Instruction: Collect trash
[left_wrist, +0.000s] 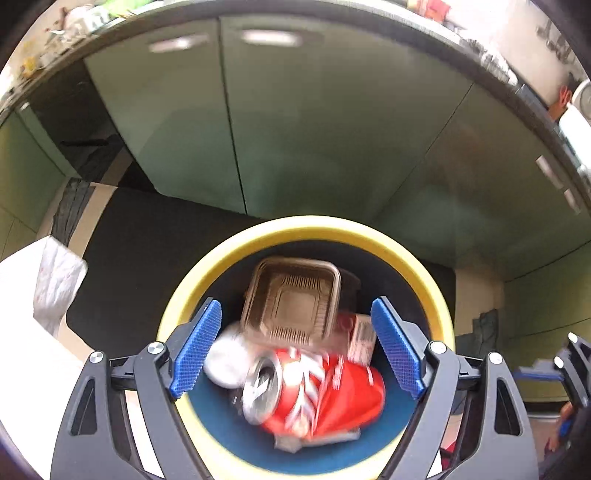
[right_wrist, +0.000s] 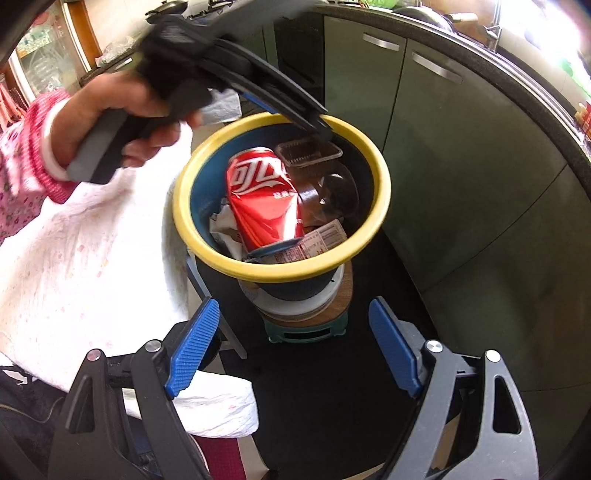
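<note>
A yellow-rimmed blue bin (left_wrist: 314, 225) (right_wrist: 384, 184) holds a crushed red soda can (left_wrist: 321, 387) (right_wrist: 262, 199), a brown plastic tray (left_wrist: 291, 299) (right_wrist: 308, 151), a small printed carton (left_wrist: 364, 339) (right_wrist: 317, 243) and crumpled white paper (left_wrist: 225, 358). My left gripper (left_wrist: 295, 306) hangs open just over the bin mouth; its blue pads touch nothing and the can lies loose below them. In the right wrist view a hand (right_wrist: 122, 110) holds that left gripper (right_wrist: 317, 129) at the bin's far rim. My right gripper (right_wrist: 293, 306) stands open and empty, short of the bin.
Green cabinet doors (left_wrist: 295, 129) (right_wrist: 461, 166) curve behind and to the right of the bin. The bin rests on a small stool (right_wrist: 306, 325) on a dark floor. A white flowered cloth (right_wrist: 92, 258) lies at the left. A white bag (left_wrist: 55, 288) hangs left of the bin.
</note>
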